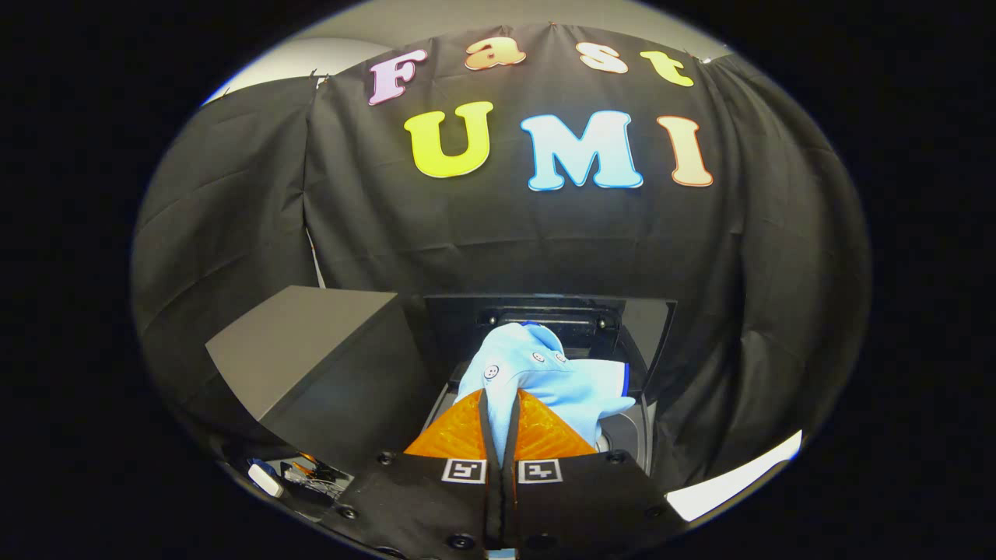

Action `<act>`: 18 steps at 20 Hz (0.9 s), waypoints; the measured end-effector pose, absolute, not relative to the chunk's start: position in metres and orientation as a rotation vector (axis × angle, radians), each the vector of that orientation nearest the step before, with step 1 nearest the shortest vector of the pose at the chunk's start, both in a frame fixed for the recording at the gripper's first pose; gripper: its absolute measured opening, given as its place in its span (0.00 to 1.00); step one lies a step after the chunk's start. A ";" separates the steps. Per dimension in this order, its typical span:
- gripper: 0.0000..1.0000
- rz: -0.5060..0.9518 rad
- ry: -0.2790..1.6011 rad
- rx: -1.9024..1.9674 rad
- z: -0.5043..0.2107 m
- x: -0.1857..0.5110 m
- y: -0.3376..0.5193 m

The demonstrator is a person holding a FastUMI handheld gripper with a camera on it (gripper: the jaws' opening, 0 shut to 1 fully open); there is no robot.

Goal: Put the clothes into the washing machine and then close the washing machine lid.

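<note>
Holding a light blue shirt [545,377] in the tongs [499,412], I have the fingers pressed nearly together low in the centre of the frame, with a strip of the cloth pinched in the narrow slit between them. Most of the shirt bunches up just ahead of the fingertips and spills toward the right, its white buttons and a dark blue trim along one edge showing.

Behind and under the shirt, in the middle of the frame, I see the washer [622,435] with its lid [545,311] standing raised at the back, so the opening is free. A bit of the pale drum rim shows to the right of the fingers, below the hanging cloth. The shirt looks to be over the opening, though I cannot tell whether any of it already touches the inside.

To the left of centre sits a dark grey box [311,350], just beside the washer. At the lower left of the frame there is a small clutter of wires and a white object, too small to make out.

By my reckoning the task is about midway: the shirt is picked up and carried to the washer, but not yet released. Left to do, as I judge it: lower it in, let go, draw back, then swing the lid down shut
</note>
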State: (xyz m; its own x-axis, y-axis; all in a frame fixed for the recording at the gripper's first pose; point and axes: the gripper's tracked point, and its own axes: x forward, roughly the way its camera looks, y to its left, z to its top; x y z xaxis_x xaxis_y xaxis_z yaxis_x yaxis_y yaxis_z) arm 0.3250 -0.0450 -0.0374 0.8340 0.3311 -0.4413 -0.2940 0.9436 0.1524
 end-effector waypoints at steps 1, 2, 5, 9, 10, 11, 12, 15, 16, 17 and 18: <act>0.01 0.329 0.494 0.069 -0.045 0.327 -0.045; 0.01 0.328 0.505 0.057 -0.052 0.330 -0.043; 0.01 0.324 0.541 0.030 -0.073 0.338 -0.039; 0.01 0.311 0.590 0.036 -0.098 0.350 -0.033; 0.01 0.307 0.604 0.037 -0.105 0.353 -0.031; 0.01 0.304 0.618 0.034 -0.112 0.354 -0.029; 0.01 0.299 0.631 0.028 -0.120 0.355 -0.028; 0.01 0.284 0.684 0.020 -0.143 0.358 -0.026; 0.01 0.278 0.701 0.020 -0.150 0.360 -0.025; 0.01 0.274 0.719 0.020 -0.157 0.357 -0.024; 0.02 0.273 0.737 0.018 -0.164 0.355 -0.023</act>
State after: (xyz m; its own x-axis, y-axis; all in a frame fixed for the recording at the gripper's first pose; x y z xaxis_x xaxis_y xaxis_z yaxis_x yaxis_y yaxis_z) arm 0.3554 -0.0232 -0.1642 0.7067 0.2524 -0.6609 -0.2399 0.9643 0.1118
